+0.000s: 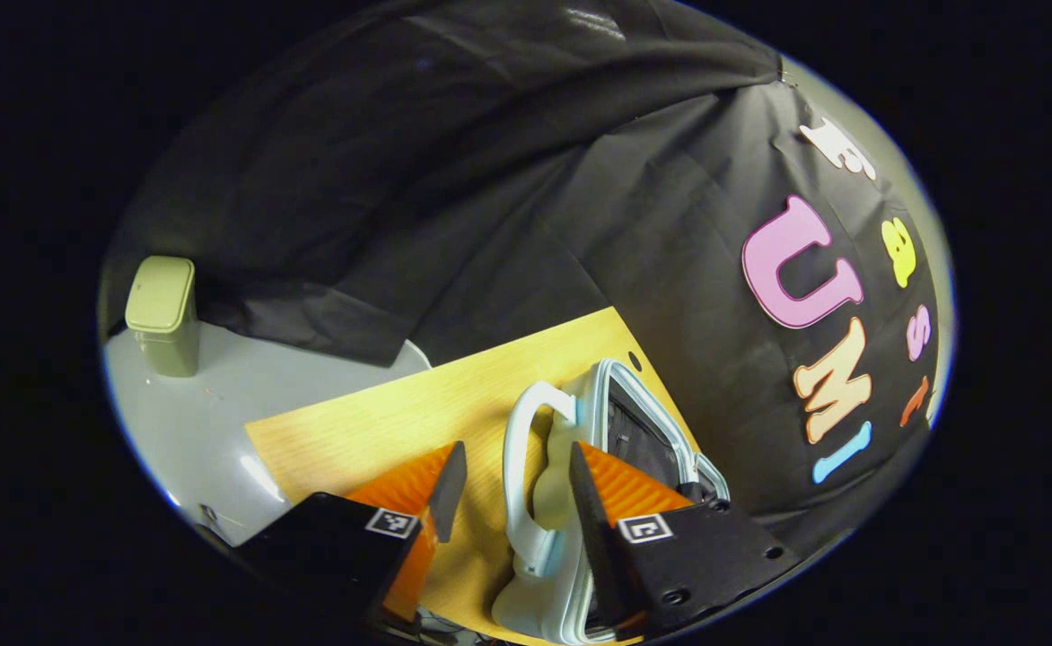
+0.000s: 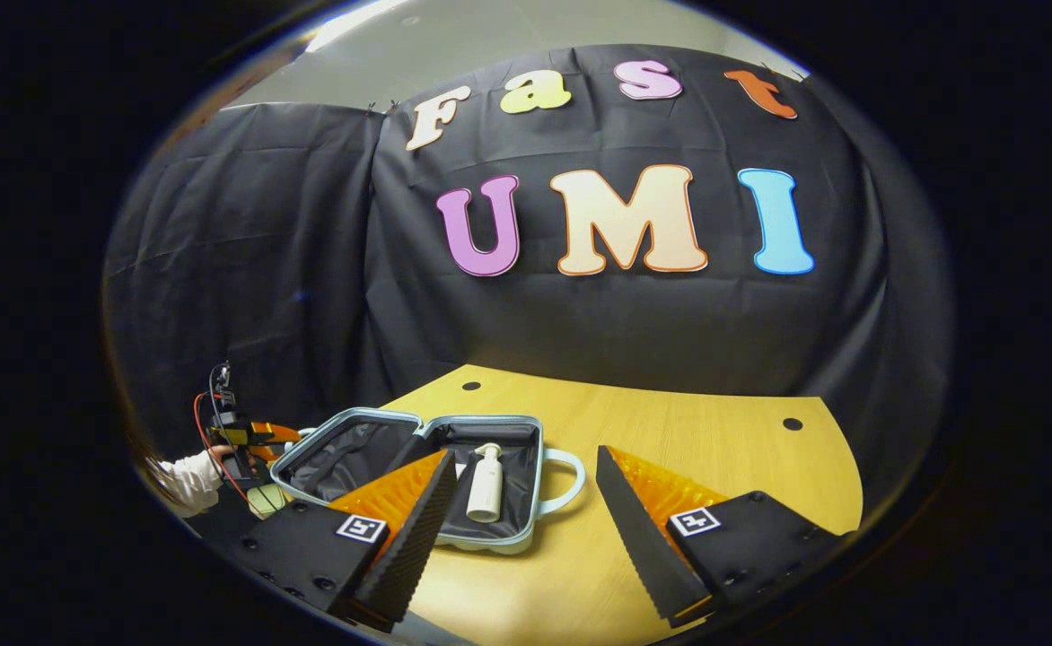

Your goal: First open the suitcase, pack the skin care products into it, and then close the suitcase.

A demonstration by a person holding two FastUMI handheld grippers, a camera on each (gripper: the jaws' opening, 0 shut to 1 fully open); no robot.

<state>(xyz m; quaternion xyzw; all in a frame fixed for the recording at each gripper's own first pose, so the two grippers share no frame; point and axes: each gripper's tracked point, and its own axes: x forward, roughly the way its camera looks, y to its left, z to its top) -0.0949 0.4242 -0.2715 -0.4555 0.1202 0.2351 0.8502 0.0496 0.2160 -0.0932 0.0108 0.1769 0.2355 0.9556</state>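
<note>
Case [image 2: 418, 467] open on desk [image 2: 670, 449], bottle [image 2: 486, 484] inside. My left hand-held gripper [image 1: 508, 489] nearer, fingers apart, handle [image 1: 526, 467] between; right [image 2: 521, 520] apart too.

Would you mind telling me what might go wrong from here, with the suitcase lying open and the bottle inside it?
1. The white bottle lies loose in the open suitcase; swinging the lid over could roll it against the rim and jam the closing.
2. The left gripper is open beside the suitcase handle; a finger may snag it and drag the case.
3. The case sits near the table edge and could slide off if pushed.
</note>
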